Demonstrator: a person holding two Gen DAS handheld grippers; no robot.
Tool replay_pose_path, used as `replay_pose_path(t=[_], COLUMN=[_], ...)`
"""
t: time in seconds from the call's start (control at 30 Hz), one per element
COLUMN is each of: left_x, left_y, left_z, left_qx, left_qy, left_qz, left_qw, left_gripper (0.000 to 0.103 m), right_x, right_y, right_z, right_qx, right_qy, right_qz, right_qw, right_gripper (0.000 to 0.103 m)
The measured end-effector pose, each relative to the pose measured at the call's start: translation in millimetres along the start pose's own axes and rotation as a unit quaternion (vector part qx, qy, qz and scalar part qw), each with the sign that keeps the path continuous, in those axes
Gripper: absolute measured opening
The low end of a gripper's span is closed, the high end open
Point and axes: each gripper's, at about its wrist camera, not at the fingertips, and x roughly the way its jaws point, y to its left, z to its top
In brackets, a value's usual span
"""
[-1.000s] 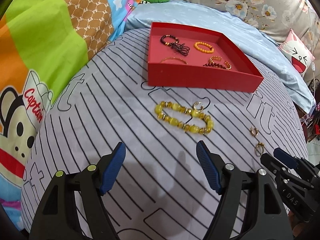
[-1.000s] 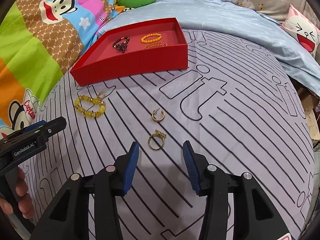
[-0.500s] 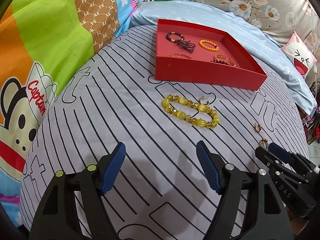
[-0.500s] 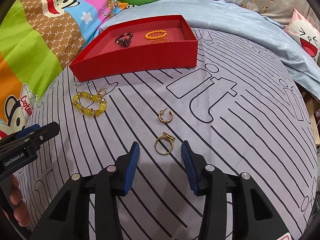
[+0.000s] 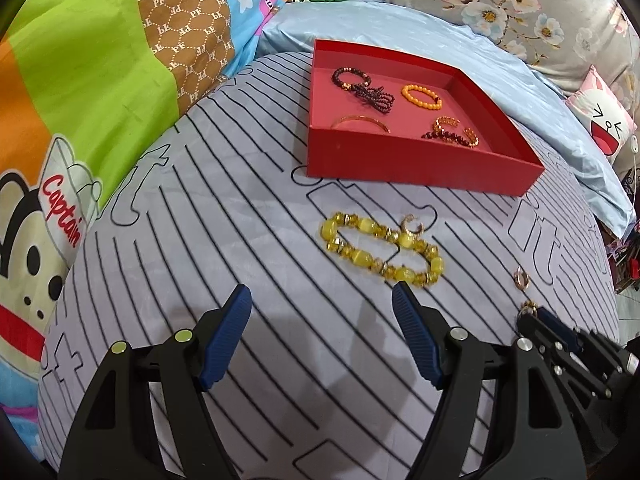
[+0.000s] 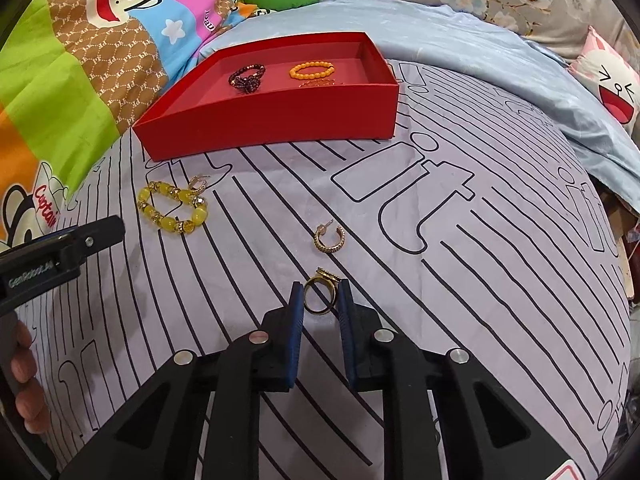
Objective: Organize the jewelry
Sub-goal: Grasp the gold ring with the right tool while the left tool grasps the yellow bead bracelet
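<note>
nearest me, my right gripper (image 6: 320,300) has pinched in on the gold ring (image 6: 319,294), its blue pads (image 6: 297,312) against either side while the ring lies on the striped sheet (image 6: 460,300); my left gripper (image 5: 322,344) hangs wide apart over bare sheet with nothing in it; just past the ring lies a small gold hoop earring (image 6: 329,237), apart from it; further off to the left sits the yellow bead bracelet (image 5: 382,250) with another little gold hoop (image 5: 412,225) touching its far edge; beyond those stands the red tray (image 5: 420,168), which already has a dark bead bracelet (image 5: 362,88), an orange bead bracelet (image 5: 422,97), a thin gold bangle (image 5: 360,122) and a dark red and gold bracelet (image 5: 450,131) in it; so i judge the job roughly half done, with the ring, two hoops and the yellow bracelet left to go in; nothing blocks the way to the tray, though the near wall must be cleared and the soft sheet may let the ring slip; cartoon quilt (image 5: 80,80), blue cover (image 6: 480,52) and a cat cushion (image 5: 604,128) lie around
</note>
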Motion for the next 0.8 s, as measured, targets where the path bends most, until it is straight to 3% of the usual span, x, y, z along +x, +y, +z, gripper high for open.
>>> replay_pose_path(t=[0.4,0.53,0.73,0.8], left_x=[31.7,38.3,41.6,41.8], left_y=[-8.4,-15.1,-19.2,-19.6], left_z=[18.2,20.3,24.0,24.1], left_qx=[0.004,0.015,0.025,0.025], left_qy=[0.011,0.007,0.005,0.004], left_qz=[-0.001,0.009,0.009,0.008], left_qw=[0.9999,0.9998,0.9996,0.9996], left_gripper=[0.061,0.059,0.045,0.044], right_x=[2.2,-1.5,2.8,4.6], right_y=[-3.4,0.3,11.9,15.4], right_z=[0.9,-0.5,0.5,1.5], right_qx=[0.014,0.011,-0.005,-0.016], right_qy=[0.010,0.006,0.004,0.000], right_qz=[0.021,0.023,0.019,0.006], right_qw=[1.000,1.000,1.000,1.000], right_gripper=[0.010,0.032,0.033,0.026])
